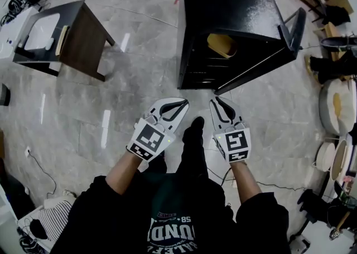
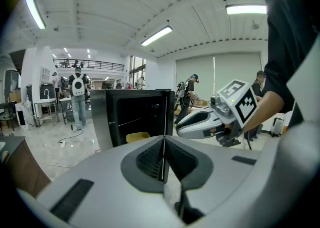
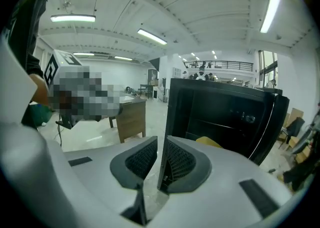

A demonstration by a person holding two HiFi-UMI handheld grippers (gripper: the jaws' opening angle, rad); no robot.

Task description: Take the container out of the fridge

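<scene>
We find the fridge [image 1: 234,18] open with the container [image 1: 221,44] inside, untouched, and our left claw [image 1: 182,104] and right claw [image 1: 215,102] clenched, empty and well short, so reach, grasp and withdrawal remain.

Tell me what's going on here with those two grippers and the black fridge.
A person stands facing a small black fridge, holding a gripper in each hand. The fridge door is open, and a yellow plastic container sits inside. The left gripper and the right gripper both hang short of the fridge, above the floor. The fingers of each are closed together on nothing. The container has not been touched yet.
</scene>
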